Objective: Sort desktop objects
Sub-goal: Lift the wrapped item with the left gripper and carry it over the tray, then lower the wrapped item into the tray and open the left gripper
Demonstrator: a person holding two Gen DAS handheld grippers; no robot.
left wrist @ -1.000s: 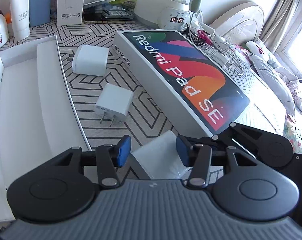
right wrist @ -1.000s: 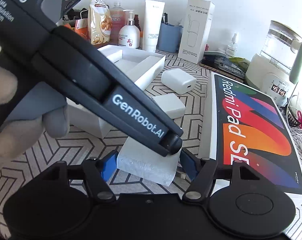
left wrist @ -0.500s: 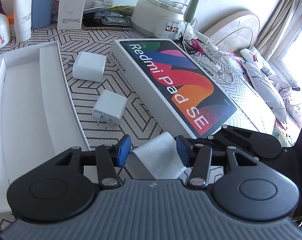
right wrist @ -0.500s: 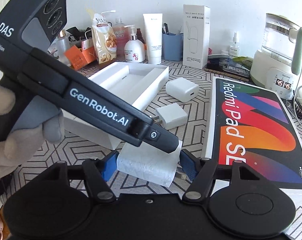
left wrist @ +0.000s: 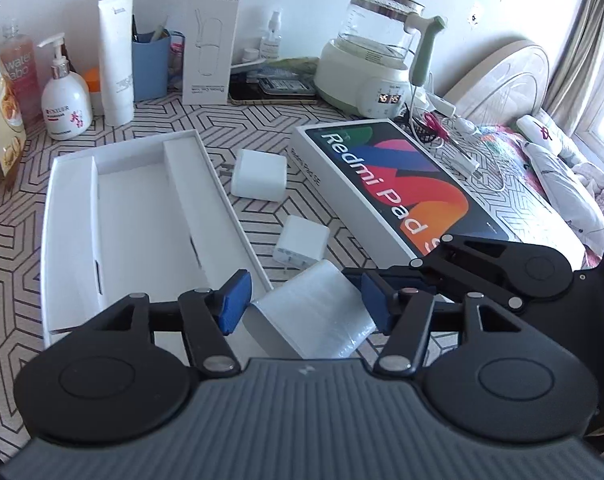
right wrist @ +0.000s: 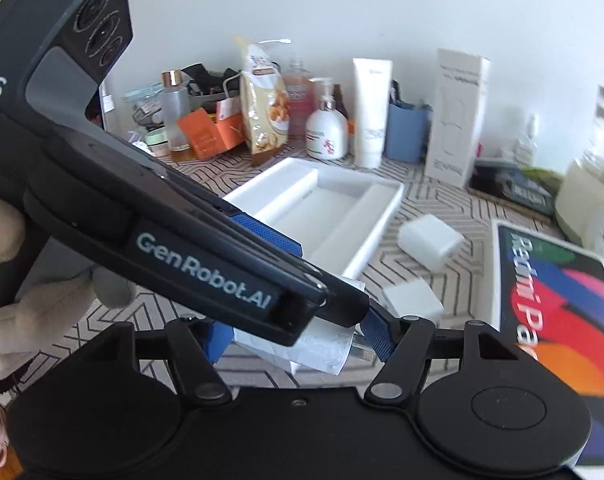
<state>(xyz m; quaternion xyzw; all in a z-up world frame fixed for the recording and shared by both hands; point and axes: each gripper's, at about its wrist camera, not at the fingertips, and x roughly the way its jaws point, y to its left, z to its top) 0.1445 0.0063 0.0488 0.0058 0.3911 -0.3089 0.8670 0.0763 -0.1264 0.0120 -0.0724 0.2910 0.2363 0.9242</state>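
Left gripper (left wrist: 302, 304) opening, blue pads clear of the wrapped white block (left wrist: 314, 316) between them; right gripper (right wrist: 297, 340) pinching that same block (right wrist: 326, 350). Held beside the white tray (left wrist: 141, 220)

A glass kettle (left wrist: 382, 60) stands beside the bed (left wrist: 542, 152).

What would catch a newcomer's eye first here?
The colourful Redmi Pad SE box lies right of the open white cardboard tray. Nearer, a white plastic-wrapped block sits between both grippers: the right gripper clamps it, while the left gripper's jaws are opening around it.
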